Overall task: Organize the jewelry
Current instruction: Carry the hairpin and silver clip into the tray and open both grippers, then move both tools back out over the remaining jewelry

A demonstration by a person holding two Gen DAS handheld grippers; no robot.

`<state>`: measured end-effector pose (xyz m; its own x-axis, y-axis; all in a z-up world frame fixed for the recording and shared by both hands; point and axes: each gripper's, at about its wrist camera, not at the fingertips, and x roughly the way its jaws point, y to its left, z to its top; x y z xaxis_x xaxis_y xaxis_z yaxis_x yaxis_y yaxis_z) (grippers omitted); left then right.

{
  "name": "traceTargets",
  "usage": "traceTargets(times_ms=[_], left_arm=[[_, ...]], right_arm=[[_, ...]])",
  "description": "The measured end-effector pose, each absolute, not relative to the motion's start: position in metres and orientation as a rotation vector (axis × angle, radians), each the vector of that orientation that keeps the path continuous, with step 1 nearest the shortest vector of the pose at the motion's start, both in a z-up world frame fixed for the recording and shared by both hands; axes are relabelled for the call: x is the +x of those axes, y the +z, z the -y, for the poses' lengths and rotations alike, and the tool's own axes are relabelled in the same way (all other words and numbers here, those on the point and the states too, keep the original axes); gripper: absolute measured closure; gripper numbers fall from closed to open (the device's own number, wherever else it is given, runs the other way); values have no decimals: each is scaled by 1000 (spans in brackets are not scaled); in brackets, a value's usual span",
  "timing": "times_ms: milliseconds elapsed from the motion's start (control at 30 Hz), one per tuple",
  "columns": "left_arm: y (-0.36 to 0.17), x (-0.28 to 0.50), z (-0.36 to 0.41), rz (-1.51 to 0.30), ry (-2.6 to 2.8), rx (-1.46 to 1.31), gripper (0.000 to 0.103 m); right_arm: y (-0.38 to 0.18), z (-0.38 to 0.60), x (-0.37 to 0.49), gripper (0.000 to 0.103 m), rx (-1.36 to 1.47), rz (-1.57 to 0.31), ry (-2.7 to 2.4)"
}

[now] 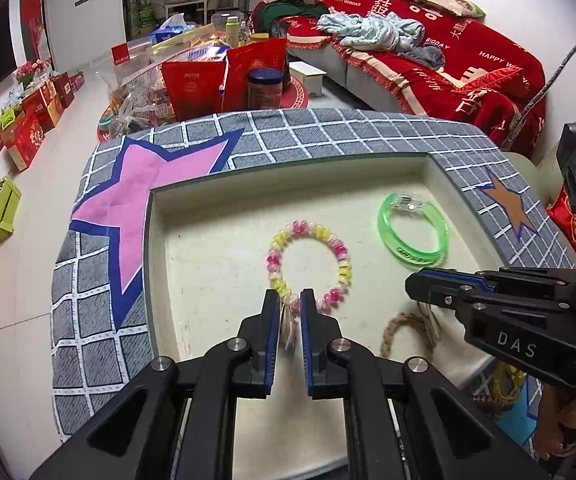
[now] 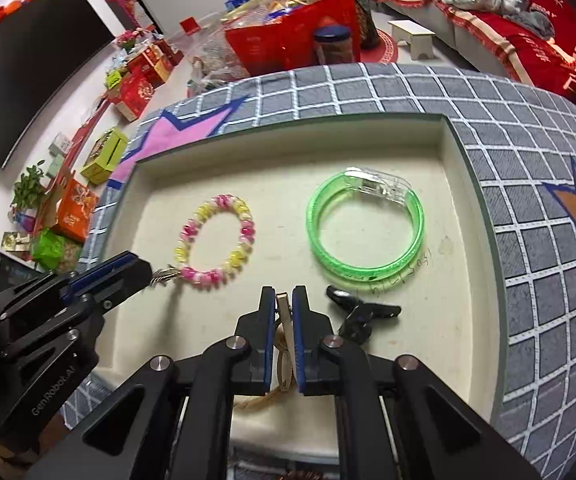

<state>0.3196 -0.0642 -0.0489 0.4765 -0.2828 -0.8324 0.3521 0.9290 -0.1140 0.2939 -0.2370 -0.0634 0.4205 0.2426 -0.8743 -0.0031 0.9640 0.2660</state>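
Left wrist view. Left gripper (image 1: 290, 300) narrowed on a pale tassel or charm (image 1: 290, 322) that hangs off the near end of the pink-and-yellow bead bracelet (image 1: 310, 266); the pendant sits pinched between the blue pads. The bead ring lies flat on the cream tray (image 1: 207, 280), just ahead of the fingertips. Green translucent bangle (image 1: 412, 232) lies ahead and to the right, apart from the beads. Right gripper (image 1: 420, 286) enters from the right edge, fingers drawn together over a braided tan rope bracelet (image 1: 400, 326) near the tray's front edge. Tray rests on a grey checked cloth (image 1: 328, 132) with a pink star.

Right wrist view. Right gripper (image 2: 283, 300) closed tight on a tan strap (image 2: 283, 320) of the rope bracelet; the braid trails back under the tool toward the tray's front edge. Green bangle (image 2: 364, 226) lies ahead and slightly right, clear clasp at its far side. Bead bracelet (image 2: 215, 240) ahead and left. Left gripper (image 2: 143, 274) at left, tips on the tassel touching the beads. A small black clip (image 2: 362, 312) lies just right of the fingertips.
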Motion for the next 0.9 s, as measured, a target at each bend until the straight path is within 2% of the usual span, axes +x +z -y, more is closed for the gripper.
traceTargets(times_ms=[300,333,400,433,467,733,900], left_arm=[[-73,321,71,-1035,-349,116,76],[-73,320,72,-1033,-347,125,76],[-72,317,74,-1034,-351,131,76],[-72,316,74,-1036,-354,128,76],[-71,315,74,-1036,-355,126,76],[-56,301,68,-1003,-339,108,76],[-36,279,63,-954,-335,98,76]], right_arm=[[-72,241,299,93,247,-1123,138],[-71,241,299,89,248,-1122,140],[-68,240,297,67,258,-1112,153],[-67,239,297,44,259,-1105,154],[-64,238,297,33,259,-1095,155],[-36,245,282,33,333,-1035,186],[-17,252,260,23,346,-996,180]])
